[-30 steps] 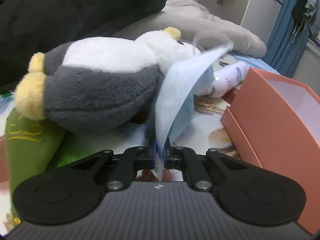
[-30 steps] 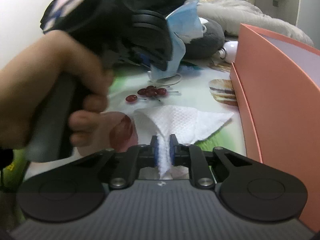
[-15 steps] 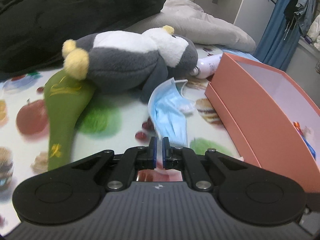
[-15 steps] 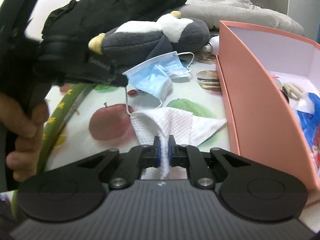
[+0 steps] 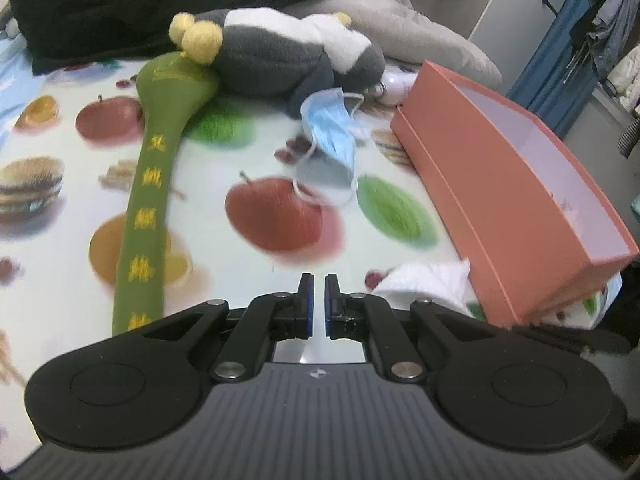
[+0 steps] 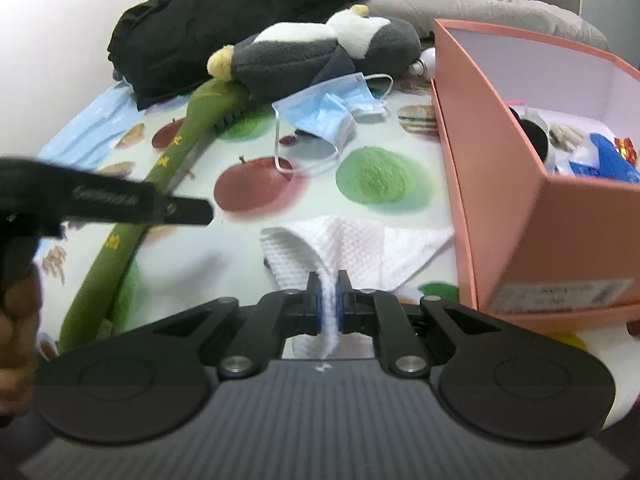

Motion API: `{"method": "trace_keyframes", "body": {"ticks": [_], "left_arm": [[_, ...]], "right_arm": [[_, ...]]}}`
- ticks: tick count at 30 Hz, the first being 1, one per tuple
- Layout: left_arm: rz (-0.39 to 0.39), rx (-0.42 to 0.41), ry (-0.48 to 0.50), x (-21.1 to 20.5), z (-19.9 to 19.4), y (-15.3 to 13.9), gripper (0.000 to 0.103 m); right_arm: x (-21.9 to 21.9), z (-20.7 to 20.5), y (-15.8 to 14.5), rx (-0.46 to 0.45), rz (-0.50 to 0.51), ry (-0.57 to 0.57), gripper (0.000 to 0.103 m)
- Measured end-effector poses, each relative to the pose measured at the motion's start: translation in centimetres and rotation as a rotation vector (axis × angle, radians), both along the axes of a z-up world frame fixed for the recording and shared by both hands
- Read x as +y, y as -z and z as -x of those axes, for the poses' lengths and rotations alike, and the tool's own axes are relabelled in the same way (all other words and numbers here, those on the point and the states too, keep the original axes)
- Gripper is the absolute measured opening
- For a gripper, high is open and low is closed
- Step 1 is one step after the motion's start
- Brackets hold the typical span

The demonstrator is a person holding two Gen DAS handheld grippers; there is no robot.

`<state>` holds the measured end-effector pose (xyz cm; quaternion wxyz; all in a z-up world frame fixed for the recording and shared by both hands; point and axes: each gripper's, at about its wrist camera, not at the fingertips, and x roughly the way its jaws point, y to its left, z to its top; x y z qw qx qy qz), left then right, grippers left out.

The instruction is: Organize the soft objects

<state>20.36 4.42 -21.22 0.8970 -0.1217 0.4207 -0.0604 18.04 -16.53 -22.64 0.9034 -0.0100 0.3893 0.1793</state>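
Note:
A blue face mask (image 5: 332, 136) lies loose on the fruit-print cloth, also in the right wrist view (image 6: 324, 114). Behind it lies a grey and white plush penguin (image 5: 280, 52) (image 6: 320, 50). A long green soft stick (image 5: 152, 184) (image 6: 160, 176) runs from under the penguin toward me. My left gripper (image 5: 316, 286) is empty, its jaws a narrow gap apart, well short of the mask. My right gripper (image 6: 329, 286) is shut on a white waffle cloth (image 6: 352, 244), which also shows in the left wrist view (image 5: 424, 280), beside the box.
A salmon-pink open box (image 5: 520, 184) (image 6: 520, 152) stands at the right with several items inside. A black garment (image 5: 160, 0) (image 6: 240, 12) and a grey cushion (image 5: 420, 28) lie at the back. A white bottle (image 5: 396, 84) lies behind the box. The left gripper (image 6: 120, 200) crosses the right view.
My left gripper let go of the blue mask, which now lies on the cloth, and pulled back toward me. My right gripper still holds the white cloth and has drawn back a little.

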Motion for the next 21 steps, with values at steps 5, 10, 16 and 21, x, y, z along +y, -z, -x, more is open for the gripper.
{"method": "trace_keyframes", "body": {"ticks": [5,10,16,21], "left_arm": [[-0.012,0.006,-0.002,0.4,0.2,0.5,0.006],[-0.045,-0.037,0.043,0.2,-3.4,-0.6,0.007],[-0.135,-0.124,0.126,-2.0,-9.5,-2.7,0.058],[-0.234,-0.140,0.153,-4.0,-14.3,-2.5,0.078]], "right_arm": [[-0.1,0.3,0.2,-0.003,0.007,0.006,0.011],[0.1,0.1,0.4,-0.007,0.013,0.006,0.011],[-0.1,0.1,0.4,-0.012,0.008,0.012,0.010],[0.0,0.2,0.4,-0.016,0.000,0.006,0.010]]}}
